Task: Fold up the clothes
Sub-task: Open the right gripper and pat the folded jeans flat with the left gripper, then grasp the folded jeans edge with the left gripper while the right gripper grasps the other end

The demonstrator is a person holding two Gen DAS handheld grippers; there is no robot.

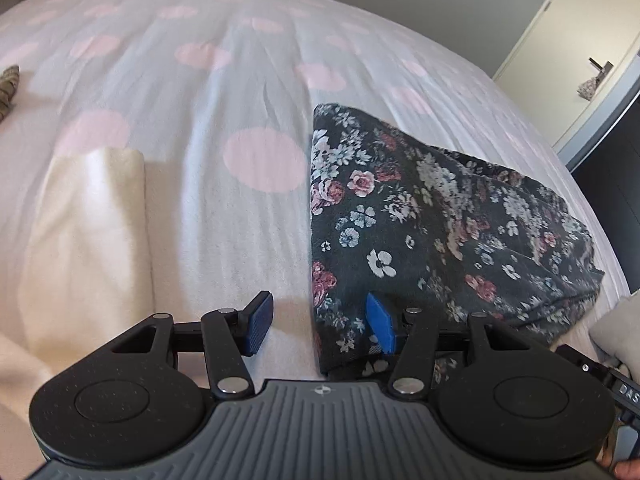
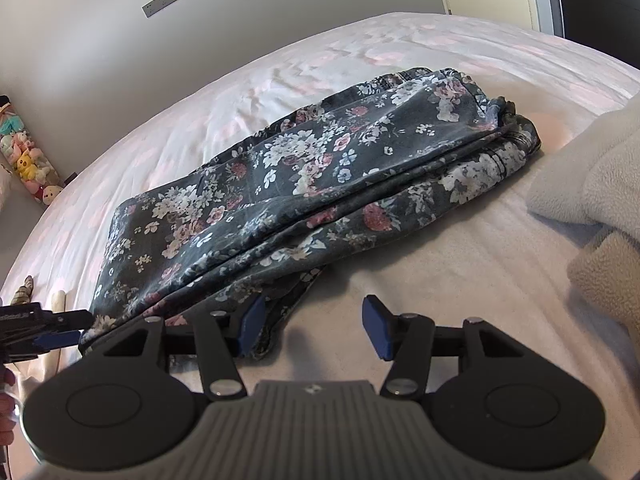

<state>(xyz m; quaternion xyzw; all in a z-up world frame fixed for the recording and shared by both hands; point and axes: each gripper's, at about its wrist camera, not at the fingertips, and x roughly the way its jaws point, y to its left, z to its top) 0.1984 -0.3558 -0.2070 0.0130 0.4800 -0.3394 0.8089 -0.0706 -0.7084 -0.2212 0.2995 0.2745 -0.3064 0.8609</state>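
Near the bed's [image 1: 208, 208] front edge my left claw [image 1: 320, 326] and right claw [image 2: 314, 328] gape empty beside the floral garment [image 2: 304, 184], lying folded in layers, possibly finished, possibly awaiting another fold.

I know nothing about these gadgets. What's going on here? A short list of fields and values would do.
Setting: bed with a pink-spotted sheet
Garment in work: dark floral garment, folded in layers
Left gripper: open, straddling the garment's near edge
Right gripper: open, at the garment's near edge, holding nothing
Beside it, left view: folded cream cloth
Beside it, right view: beige fleece
Background: plush toys by the wall
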